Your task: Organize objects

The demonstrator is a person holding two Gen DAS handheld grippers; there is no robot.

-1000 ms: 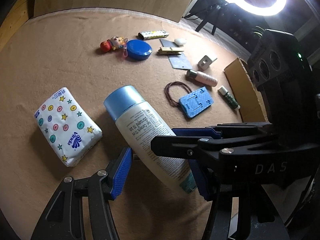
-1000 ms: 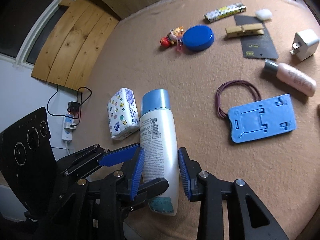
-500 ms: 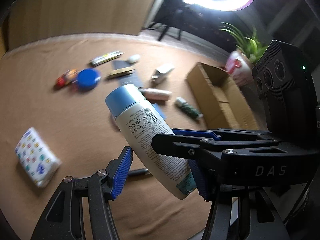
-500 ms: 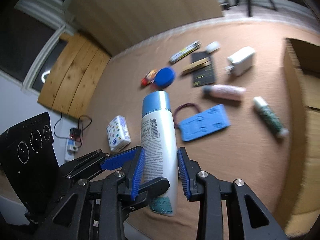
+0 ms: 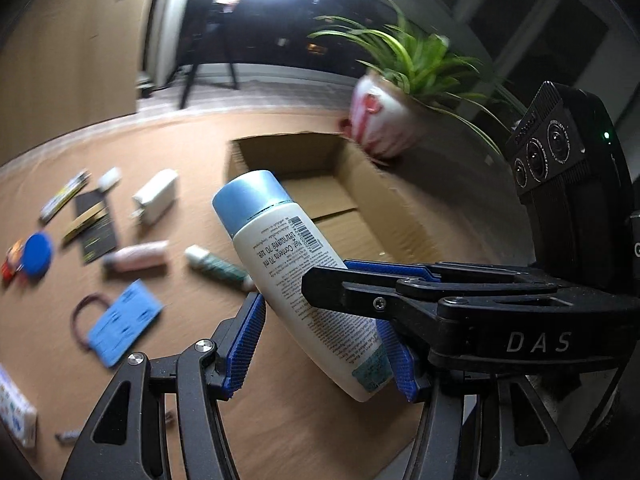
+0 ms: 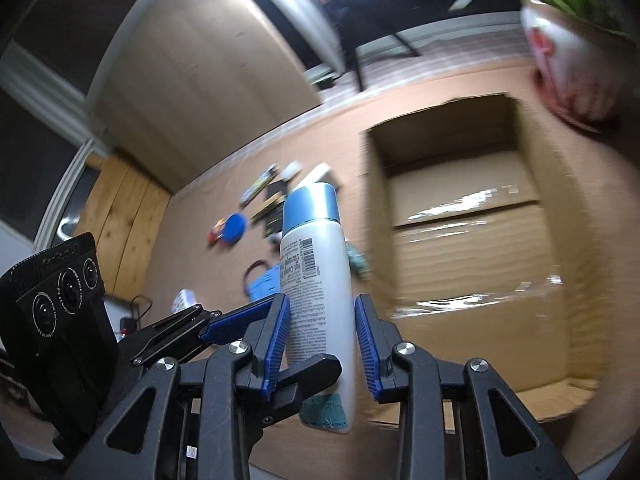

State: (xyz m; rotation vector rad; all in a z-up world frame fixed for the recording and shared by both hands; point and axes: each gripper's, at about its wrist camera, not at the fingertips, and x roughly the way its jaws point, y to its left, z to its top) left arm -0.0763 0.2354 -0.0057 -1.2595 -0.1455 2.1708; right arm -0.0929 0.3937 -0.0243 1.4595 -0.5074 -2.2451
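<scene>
1. The white bottle [image 5: 304,280] with a blue cap [image 5: 250,196] is up in the air above the table [image 5: 192,148], tilted, cap end pointing toward the open cardboard box [image 5: 332,196].
2. The left hand-held gripper [image 5: 324,344] has its blue pads [image 5: 246,340] spread around the lower half of the bottle; the pad nearest the box looks to touch the bottle's base, while a gap shows on the other side.
3. The right hand-held gripper [image 6: 322,344] straddles the same bottle [image 6: 320,280] low on its body. The pad on the side away from the box is against the bottle; a narrow gap shows at the pad [image 6: 366,344] nearer the box. Whether it is truly pinching I cannot tell.
4. In the right wrist view the box [image 6: 460,208] lies just beyond and to the side of the bottle, its flat floor bare cardboard with a shiny tape strip.
5. Behind the box's far corner stands a white-and-red plant pot [image 5: 378,120] with long green leaves.
6. On the table, on the side of the bottle away from the box, lie loose items, all blurred: a white charger [image 5: 156,196], a pink tube [image 5: 136,260], a green tube [image 5: 214,266], a blue flat stand [image 5: 122,322] with a dark hair tie [image 5: 82,312] beside it, a round blue lid [image 5: 38,254], a black card [image 5: 96,226] with a wooden clothespin [image 5: 84,220] on it, and a patterned tissue pack [image 5: 16,412] farthest from the box.
</scene>
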